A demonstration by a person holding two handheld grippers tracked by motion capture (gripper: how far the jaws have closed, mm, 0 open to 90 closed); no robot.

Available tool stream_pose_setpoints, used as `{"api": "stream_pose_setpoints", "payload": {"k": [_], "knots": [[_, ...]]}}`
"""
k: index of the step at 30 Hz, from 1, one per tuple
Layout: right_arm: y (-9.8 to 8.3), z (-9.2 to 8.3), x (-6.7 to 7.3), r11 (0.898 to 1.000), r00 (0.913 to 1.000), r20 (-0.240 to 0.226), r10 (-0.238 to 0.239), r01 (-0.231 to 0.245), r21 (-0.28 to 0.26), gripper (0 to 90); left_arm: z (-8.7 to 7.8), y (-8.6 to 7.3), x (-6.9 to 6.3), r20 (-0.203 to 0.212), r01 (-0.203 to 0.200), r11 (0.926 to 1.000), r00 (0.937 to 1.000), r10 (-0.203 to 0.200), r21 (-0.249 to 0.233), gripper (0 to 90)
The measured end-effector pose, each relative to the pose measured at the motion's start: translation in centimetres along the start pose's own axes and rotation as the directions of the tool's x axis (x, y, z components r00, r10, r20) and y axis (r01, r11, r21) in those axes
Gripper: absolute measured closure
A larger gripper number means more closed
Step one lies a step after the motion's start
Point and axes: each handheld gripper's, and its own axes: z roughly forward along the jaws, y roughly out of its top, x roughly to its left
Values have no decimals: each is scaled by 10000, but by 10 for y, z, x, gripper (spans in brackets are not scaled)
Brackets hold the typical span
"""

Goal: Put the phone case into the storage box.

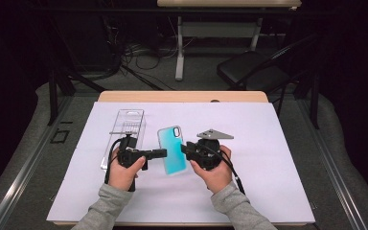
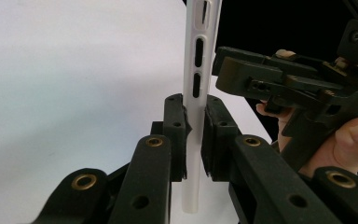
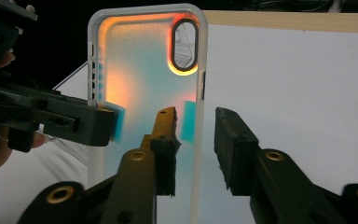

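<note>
High view: we see a teal phone case (image 1: 171, 149) between the two grippers, above the white sheet (image 1: 268, 158) that covers the table, just right of a clear plastic package (image 1: 124, 136) lying on that sheet. The left gripper (image 1: 160, 153) reaches in from the left, and in the left gripper view its jaws are clamped on the case's frosted edge (image 2: 196, 93), pads pressed against both faces, the case standing edge-on between them. The right gripper (image 1: 186, 148) comes in from the other side. In the right gripper view its jaws stand apart: one sits behind the translucent case (image 3: 144, 84), the other is clear of the case's rim, and neither pad presses on it. The camera cut-out of the case is at the top.
</note>
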Motion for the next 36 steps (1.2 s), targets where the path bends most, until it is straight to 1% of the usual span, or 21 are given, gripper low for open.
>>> {"api": "stream_pose_setpoints", "payload": {"k": [2,6,7,9,10,11,13,15,17,18,21,22,25,27,28,29,31,32,33,35,36], "knots": [[1,-1,-1,10000,10000,-73,-10,10,78,658,-1,1,1,12,-258,9997,9997,258,24,818],[2,-1,-4,9999,9997,-230,22,-19,119,620,-3,1,0,-39,-309,9995,9995,309,-6,818],[3,-2,-4,9998,9994,-352,78,-72,172,610,-4,1,0,-24,-476,9989,9989,476,-8,818],[3,-3,-5,9998,9983,-590,23,-11,207,597,-5,1,0,35,-565,9984,9984,565,0,818],[4,-3,-5,9999,9978,-666,-68,75,106,587,-6,1,0,85,-672,9977,9977,673,-41,818],[4,-5,-5,9998,9972,-725,-174,181,97,581,-7,2,-1,110,-781,9969,9969,781,-70,818],[4,-7,-5,9996,9967,-768,-278,283,56,578,-8,2,-2,92,-863,9962,9962,864,-118,818],[5,-9,-6,9995,9949,-966,-305,307,6,572,-10,3,-3,140,-1046,9944,9944,1048,-156,818],[5,-12,-7,9997,9929,-1165,-255,259,15,565,-13,4,-3,156,-1107,9936,9937,1111,-243,818],[6,-13,-7,9997,9913,-1295,-230,222,-79,561,-14,4,-3,185,-1107,9934,9936,1113,-282,818],[7,-17,-9,9998,9868,-1611,-146,126,-134,560,-19,6,-3,226,-1280,9911,9914,1288,-367,817],[7,-18,-10,9997,9852,-1709,-104,68,-219,559,-20,7,-4,240,-1384,9896,9899,1394,-402,818],[8,-22,-11,9996,9820,-1881,-155,107,-265,553,-26,9,-6,358,-1904,9810,9808,1916,-363,818],[8,-24,-11,9993,9817,-1895,-202,137,-352,551,-30,11,-8,307,-2306,9723,9723,2318,-375,817],[7,-25,-11,9989,9809,-1925,-293,219,-402,551,-31,11,-10,289,-2355,9711,9712,2367,-399,818],[7,-26,-10,9990,9797,-1984,-281,206,-399,551,-33,12,-10,309,-2503,9673,9673,2516,-410,818],[7,-28,-9,9982,9754,-2172,-387,276,-537,547,-36,12,-11,322,-2605,9644,9645,2620,-462,818],[7,-29,-9,9979,9736,-2239,-437,317,-567,543,-37,13,-11,336,-2699,9617,9618,2716,-489,818],[8,-30,-9,9967,9714,-2301,-586,439,-685,538,-38,13,-11,357,-2705,9613,9615,2725,-521,818],[9,-31,-9,9954,9651,-2526,-693,501,-816,531,-40,14,-11,381,-2749,9598,9601,2772,-561,818],[10,-31,-9,9949,9636,-2581,-690,475,-889,530,-40,14,-11,392,-2748,9598,9600,2772,-562,818]]}}
